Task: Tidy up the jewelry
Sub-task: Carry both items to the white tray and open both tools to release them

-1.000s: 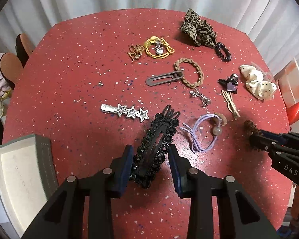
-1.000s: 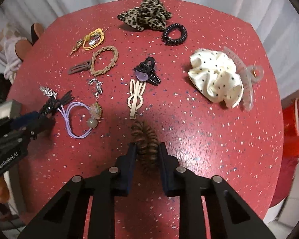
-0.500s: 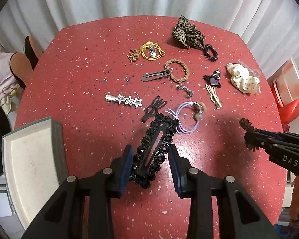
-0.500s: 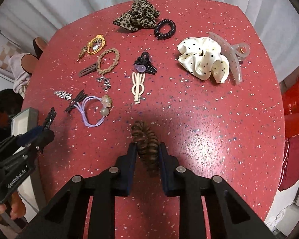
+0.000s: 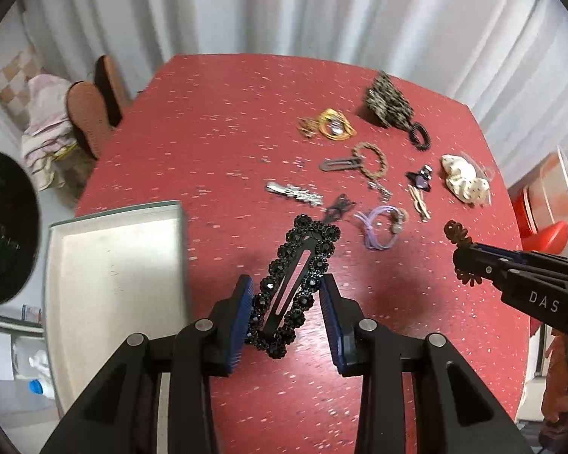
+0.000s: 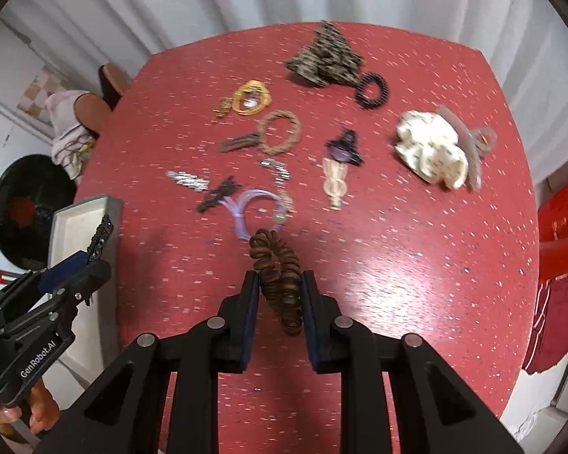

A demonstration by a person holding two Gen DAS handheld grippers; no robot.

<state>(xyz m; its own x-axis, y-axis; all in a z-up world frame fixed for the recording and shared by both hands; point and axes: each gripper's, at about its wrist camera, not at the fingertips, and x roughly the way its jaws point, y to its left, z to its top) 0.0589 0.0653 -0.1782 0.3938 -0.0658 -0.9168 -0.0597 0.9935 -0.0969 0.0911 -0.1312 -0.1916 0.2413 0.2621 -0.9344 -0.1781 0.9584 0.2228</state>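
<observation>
My left gripper (image 5: 286,297) is shut on a long black beaded hair clip (image 5: 297,283), held clear above the red table (image 5: 216,140). A grey open box with a pale lining (image 5: 113,287) lies just left of it, at the table's edge. My right gripper (image 6: 278,289) is shut on a brown spiral hair tie (image 6: 278,280), also lifted off the table. In the left wrist view the right gripper (image 5: 469,261) comes in from the right with that tie (image 5: 458,232). The right wrist view shows the left gripper (image 6: 77,265) at the lower left over the box (image 6: 75,223).
Spread over the far half of the table lie a purple hair tie (image 5: 380,227), a silver star clip (image 5: 295,193), a braided tan ring (image 5: 371,159), a leopard scrunchie (image 5: 388,104), a black coil tie (image 5: 420,136) and a cream dotted scrunchie (image 5: 465,181). A red stool (image 5: 545,234) stands at right.
Both grippers have risen with their pieces, so the table looks smaller and farther. The left gripper has shifted left, and the box now lies much closer beside it.
</observation>
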